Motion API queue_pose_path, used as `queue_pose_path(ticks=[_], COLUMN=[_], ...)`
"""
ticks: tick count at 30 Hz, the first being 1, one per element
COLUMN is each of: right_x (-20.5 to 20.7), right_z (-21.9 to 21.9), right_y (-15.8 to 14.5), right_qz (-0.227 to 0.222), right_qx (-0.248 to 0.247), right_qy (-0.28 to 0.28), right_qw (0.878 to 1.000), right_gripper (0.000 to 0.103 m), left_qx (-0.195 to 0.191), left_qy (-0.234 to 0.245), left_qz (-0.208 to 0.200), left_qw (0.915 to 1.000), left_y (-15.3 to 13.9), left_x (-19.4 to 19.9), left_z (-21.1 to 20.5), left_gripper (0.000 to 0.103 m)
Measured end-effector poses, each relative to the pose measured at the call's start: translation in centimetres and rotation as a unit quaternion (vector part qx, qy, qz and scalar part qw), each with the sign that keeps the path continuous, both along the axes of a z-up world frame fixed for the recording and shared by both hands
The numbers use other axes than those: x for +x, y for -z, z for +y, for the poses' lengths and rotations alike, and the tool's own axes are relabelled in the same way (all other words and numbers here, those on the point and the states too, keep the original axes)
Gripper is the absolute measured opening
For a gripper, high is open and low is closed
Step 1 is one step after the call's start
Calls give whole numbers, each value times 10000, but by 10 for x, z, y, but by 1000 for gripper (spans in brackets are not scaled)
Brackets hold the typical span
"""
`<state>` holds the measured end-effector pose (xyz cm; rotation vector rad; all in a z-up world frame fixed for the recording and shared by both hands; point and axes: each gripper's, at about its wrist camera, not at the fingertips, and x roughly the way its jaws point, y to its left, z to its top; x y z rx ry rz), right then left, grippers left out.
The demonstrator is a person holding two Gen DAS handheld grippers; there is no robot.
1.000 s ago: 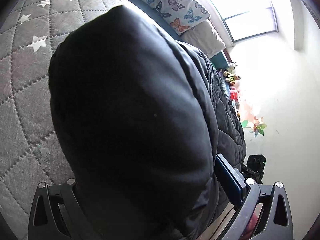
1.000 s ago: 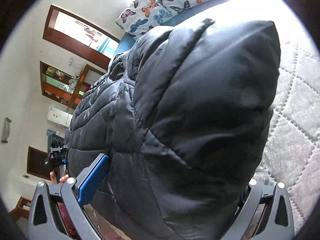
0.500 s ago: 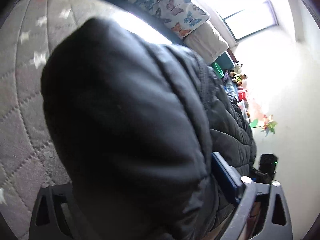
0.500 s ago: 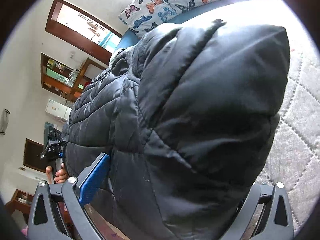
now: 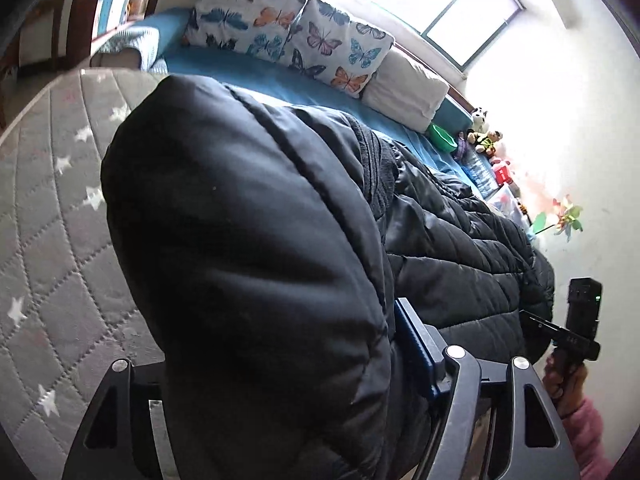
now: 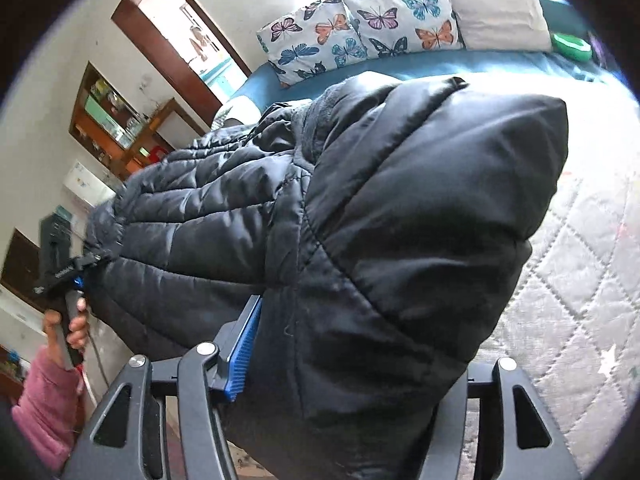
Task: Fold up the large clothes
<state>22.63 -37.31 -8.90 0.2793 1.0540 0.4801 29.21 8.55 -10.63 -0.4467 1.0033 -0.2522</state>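
A black quilted puffer jacket (image 5: pixel 248 240) fills the left wrist view, a thick padded fold bulging between the jaws of my left gripper (image 5: pixel 280 340). Those jaws are closing, and the blue pad (image 5: pixel 416 348) presses into the fabric; the other finger is hidden behind it. In the right wrist view the same jacket (image 6: pixel 400 220) bulges through my right gripper (image 6: pixel 360 332). Its jaws are closing too, and the blue pad (image 6: pixel 244 344) is against the cloth. The jacket stretches between both grippers above the bed.
A grey quilted cover with white stars (image 5: pixel 48 240) lies under the jacket. Behind it are a blue sheet, butterfly pillows (image 5: pixel 288 36), a white pillow (image 5: pixel 408 92), a green bowl (image 5: pixel 442 138) and toys by the wall. A wooden shelf (image 6: pixel 116 120) stands on the far side.
Both pairs of jaws have narrowed onto the jacket's padded fold. Both views have rolled and risen a little, so more of the pillows and the room shows above the jacket.
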Motion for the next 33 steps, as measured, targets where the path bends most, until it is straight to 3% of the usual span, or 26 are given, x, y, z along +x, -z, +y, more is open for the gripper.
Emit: queue_pose_path(ticks=[2, 5, 8, 11, 12, 14, 16, 17, 19, 22, 28, 33], right_x=[6, 12, 19, 19, 18, 11, -4, -6, -13, -20, -35, -48], right_z=[-6, -12, -18, -13, -13, -9, -6, -2, 8, 14, -4, -31], right_y=[7, 18, 27, 25, 24, 14, -1, -6, -18, -29, -53, -69], right_qz=[189, 497, 682, 642, 616, 382, 81, -5, -176, -351, -588, -734], right_qx=[139, 454, 850, 847, 825, 700, 483, 401, 139, -73, -191, -332], right_qy=[22, 3, -21, -53, -35, 85, 78, 80, 135, 182, 255, 452], right_qw=[9997, 9977, 9940, 9943, 9947, 9968, 9988, 9992, 9997, 9992, 9978, 9957], right_gripper=[87, 99, 103, 103, 101, 82, 64, 60, 56, 52, 49, 49], left_qx=[-199, -658, -1094, -1517, -1472, -1106, -805, -711, -476, -279, -295, -367], left_qy=[12, 17, 55, -13, -15, -11, -39, -42, -49, 0, 241, 556], left_qz=[100, 352, 625, 881, 803, 553, 345, 281, 124, -69, -219, -269], left_qw=[9998, 9972, 9920, 9845, 9858, 9923, 9962, 9971, 9988, 9996, 9990, 9974], left_y=[4, 20, 33, 43, 41, 29, 15, 11, -2, -24, -34, -44], left_x=[1, 1, 8, 19, 19, 13, 7, 5, 0, -7, 5, 34], left_z=[12, 29, 45, 48, 46, 36, 27, 23, 14, 0, -37, -108], left_gripper=[82, 92, 103, 103, 102, 94, 79, 76, 66, 61, 61, 61])
